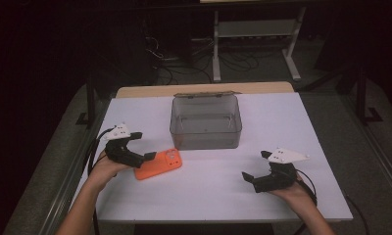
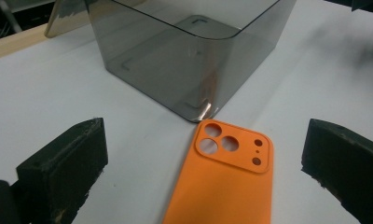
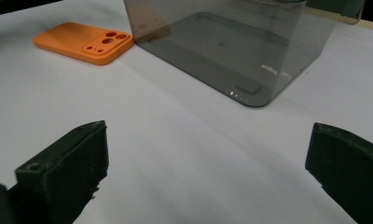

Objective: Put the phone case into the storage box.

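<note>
An orange phone case [image 1: 158, 164] lies flat on the white table, camera holes toward the box. A smoky clear plastic box [image 1: 206, 122] stands open and empty behind it. My left gripper [image 1: 140, 145] is open, its jaws set on either side of the case's near end [image 2: 226, 177] without touching it. My right gripper [image 1: 255, 165] is open and holds nothing, low over bare table at the front right. In the right gripper view the case [image 3: 85, 41] lies far left and the box [image 3: 231, 44] ahead.
The white table top [image 1: 262, 122] ends at a wooden strip at the back. The box's hinged lid [image 1: 206, 94] hangs open behind it. A metal stand and cables [image 1: 253, 44] sit on the floor beyond. The person's hands enter from the bottom.
</note>
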A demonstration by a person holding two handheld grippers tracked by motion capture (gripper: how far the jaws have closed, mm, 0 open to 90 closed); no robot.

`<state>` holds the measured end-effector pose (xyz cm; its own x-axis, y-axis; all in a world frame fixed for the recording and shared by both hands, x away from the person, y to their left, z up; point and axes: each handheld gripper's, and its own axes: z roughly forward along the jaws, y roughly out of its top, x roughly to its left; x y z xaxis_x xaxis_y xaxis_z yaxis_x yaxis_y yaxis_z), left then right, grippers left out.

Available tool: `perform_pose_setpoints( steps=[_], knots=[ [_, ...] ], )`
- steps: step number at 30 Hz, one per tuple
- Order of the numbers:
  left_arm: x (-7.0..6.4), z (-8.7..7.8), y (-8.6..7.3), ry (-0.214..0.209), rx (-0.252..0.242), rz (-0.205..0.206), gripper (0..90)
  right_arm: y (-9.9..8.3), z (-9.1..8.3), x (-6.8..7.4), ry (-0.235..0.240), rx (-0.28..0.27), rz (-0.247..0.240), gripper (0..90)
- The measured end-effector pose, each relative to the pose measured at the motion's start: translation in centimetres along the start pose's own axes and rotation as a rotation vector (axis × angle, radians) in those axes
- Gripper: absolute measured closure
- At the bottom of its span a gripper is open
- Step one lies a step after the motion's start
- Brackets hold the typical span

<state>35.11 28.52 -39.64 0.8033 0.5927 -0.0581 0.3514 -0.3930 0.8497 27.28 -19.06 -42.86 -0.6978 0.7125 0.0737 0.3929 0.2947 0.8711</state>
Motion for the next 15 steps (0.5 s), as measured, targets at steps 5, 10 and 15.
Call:
perform_pose_setpoints(
  steps=[5, 10, 15],
  knots=[
    [0.6, 0.1, 0.2, 0.006, -0.005, -0.008, 0.0, 0.0, 0.0, 0.0, -0.002, 0.000, 0.001, 0.0],
    [1.2, 0.4, 0.2, 0.019, -0.010, -0.013, 0.0, 0.0, 0.0, 0.0, 0.000, 0.001, 0.001, 0.0],
    [1.5, 0.5, 0.0, 0.030, -0.014, -0.023, 0.0, 0.0, 0.0, -0.1, -0.001, 0.002, 0.000, 0.0]
  ],
)
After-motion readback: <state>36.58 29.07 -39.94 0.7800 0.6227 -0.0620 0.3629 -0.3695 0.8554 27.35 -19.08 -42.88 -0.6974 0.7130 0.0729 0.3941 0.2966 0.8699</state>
